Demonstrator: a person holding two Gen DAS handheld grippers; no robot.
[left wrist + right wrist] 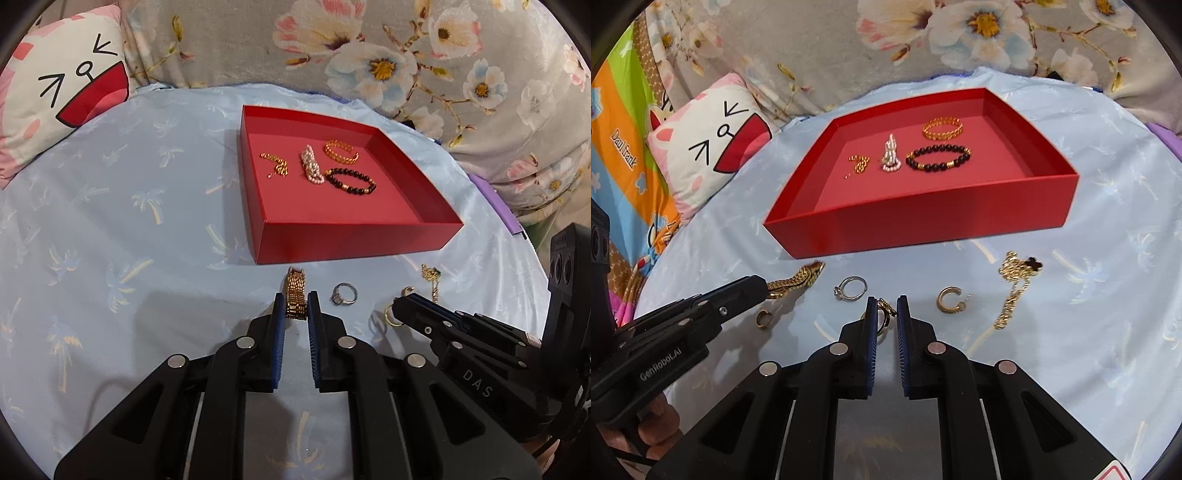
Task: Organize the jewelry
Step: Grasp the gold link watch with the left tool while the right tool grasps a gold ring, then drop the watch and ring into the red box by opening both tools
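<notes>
A red tray [354,242] [923,225] on the blue cloth holds several pieces, among them a black bead bracelet [351,180] [938,158] and a gold cuff [340,151] [942,128]. My left gripper [296,308] is shut on a gold mesh bracelet [295,295] [792,282] lying in front of the tray. My right gripper [885,310] [397,308] is shut on a small gold earring [885,312]. A silver ring [345,294] [850,288], a gold hoop earring [949,300] and a gold chain necklace [1015,284] [430,277] lie loose on the cloth.
A cat-face cushion [62,85] [709,144] lies at the back left. A floral quilt [443,55] runs along the back. Another small gold hoop [764,317] lies under the left gripper's arm. A purple object [495,203] sits at the cloth's right edge.
</notes>
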